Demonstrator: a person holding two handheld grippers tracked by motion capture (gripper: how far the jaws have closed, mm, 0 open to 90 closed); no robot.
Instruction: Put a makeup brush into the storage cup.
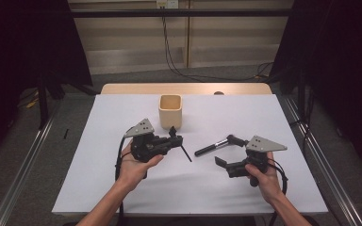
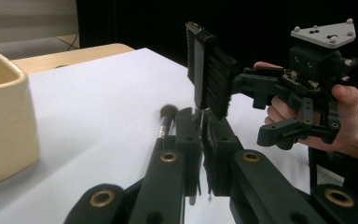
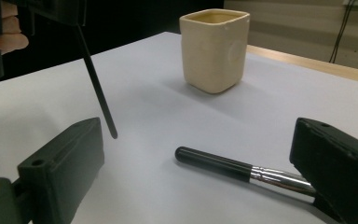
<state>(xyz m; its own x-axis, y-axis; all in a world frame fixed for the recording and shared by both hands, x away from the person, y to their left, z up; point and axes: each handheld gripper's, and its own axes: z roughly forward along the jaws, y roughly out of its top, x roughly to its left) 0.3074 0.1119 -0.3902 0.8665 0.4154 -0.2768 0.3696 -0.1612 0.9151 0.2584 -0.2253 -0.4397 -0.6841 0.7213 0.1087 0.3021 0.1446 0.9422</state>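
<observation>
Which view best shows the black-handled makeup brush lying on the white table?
The right gripper view: the black-handled makeup brush lies close, handle and silver ferrule sharp, head hidden by a jaw. The high view shows it whole but small; the left gripper view shows only its blurred head.

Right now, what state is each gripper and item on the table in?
Left gripper: shut on the black comb brush, held off the table.
Right gripper: open, jaws either side of the makeup brush.
Makeup brush: lying flat, not gripped.
Cup: upright, looks empty.
</observation>
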